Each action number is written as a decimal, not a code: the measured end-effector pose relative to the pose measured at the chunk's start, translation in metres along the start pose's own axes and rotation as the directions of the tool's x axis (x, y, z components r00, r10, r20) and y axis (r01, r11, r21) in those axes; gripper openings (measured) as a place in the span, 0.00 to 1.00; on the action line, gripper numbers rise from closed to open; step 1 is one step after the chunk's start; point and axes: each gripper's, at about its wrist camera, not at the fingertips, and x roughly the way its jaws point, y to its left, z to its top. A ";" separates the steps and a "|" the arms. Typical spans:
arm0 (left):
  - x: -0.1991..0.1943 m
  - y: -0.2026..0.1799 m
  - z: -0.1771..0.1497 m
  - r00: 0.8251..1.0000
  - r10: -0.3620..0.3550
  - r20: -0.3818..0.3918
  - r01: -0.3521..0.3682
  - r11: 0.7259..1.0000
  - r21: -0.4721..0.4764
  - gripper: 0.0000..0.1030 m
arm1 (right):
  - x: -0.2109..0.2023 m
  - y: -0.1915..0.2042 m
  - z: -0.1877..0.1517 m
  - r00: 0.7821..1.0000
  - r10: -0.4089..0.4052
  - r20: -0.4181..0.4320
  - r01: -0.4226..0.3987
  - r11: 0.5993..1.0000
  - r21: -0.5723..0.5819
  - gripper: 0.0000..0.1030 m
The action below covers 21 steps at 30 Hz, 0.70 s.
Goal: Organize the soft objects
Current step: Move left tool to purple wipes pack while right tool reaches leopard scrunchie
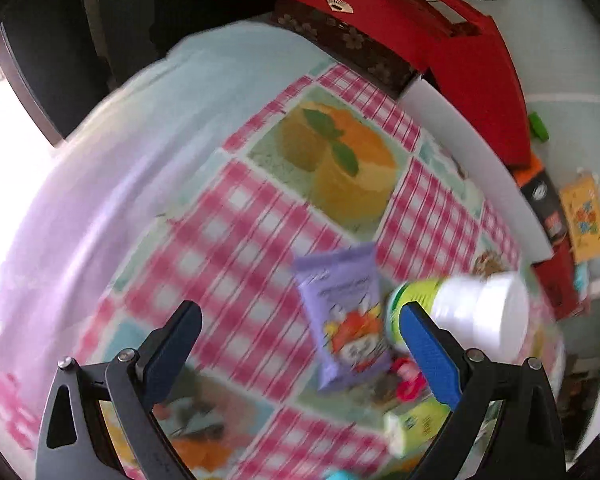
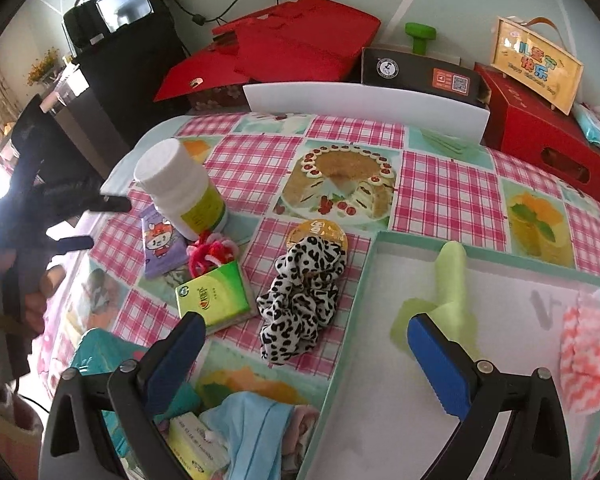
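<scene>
My right gripper [image 2: 304, 340] is open and empty above the table, over a black-and-white spotted scrunchie [image 2: 300, 300] beside the left wall of a shallow mint-edged box [image 2: 356, 304]. A light green cloth [image 2: 448, 292] and a pink zigzag cloth [image 2: 592, 356] lie in the box. A green tissue pack [image 2: 214, 294], a red and pink hair tie [image 2: 210, 254] and a purple tissue pack [image 2: 162, 246] lie left of the scrunchie. My left gripper [image 1: 300, 332] is open and empty, above the purple pack [image 1: 344, 316]; it shows at the left of the right wrist view [image 2: 88, 220].
A white bottle with a green label [image 2: 180, 192] stands by the purple pack. A pile of blue cloth and a tissue pack [image 2: 236, 436] sits near the front edge. A white board [image 2: 364, 104], red boxes [image 2: 540, 140] and a black box [image 2: 420, 72] line the back.
</scene>
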 end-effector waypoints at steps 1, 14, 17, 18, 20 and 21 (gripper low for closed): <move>0.006 -0.003 0.005 1.000 0.004 -0.007 -0.004 1.000 -0.007 0.96 | 0.001 -0.001 0.000 1.000 0.000 0.000 0.000 1.000 0.000 1.00; 0.034 -0.005 0.032 1.000 -0.010 -0.029 0.009 0.998 -0.054 0.96 | 0.005 -0.007 -0.001 1.000 -0.009 -0.002 0.009 1.000 0.004 1.00; 0.037 -0.010 0.027 0.999 0.029 -0.041 -0.028 0.999 0.018 0.96 | 0.004 -0.006 -0.001 1.000 -0.009 0.002 0.009 1.000 0.002 0.99; 0.038 -0.012 0.025 0.998 0.031 -0.045 -0.030 0.999 0.036 0.96 | 0.003 -0.005 -0.002 1.000 -0.009 0.004 0.009 1.000 0.001 0.99; 0.039 -0.010 0.017 0.999 0.016 -0.049 -0.013 0.998 0.061 0.96 | 0.000 -0.006 -0.003 1.000 -0.010 0.009 0.010 1.000 -0.001 1.00; 0.038 -0.011 0.013 0.999 0.011 -0.046 -0.007 0.996 0.088 0.96 | -0.001 -0.006 -0.003 1.000 -0.010 0.013 0.010 1.000 -0.001 1.00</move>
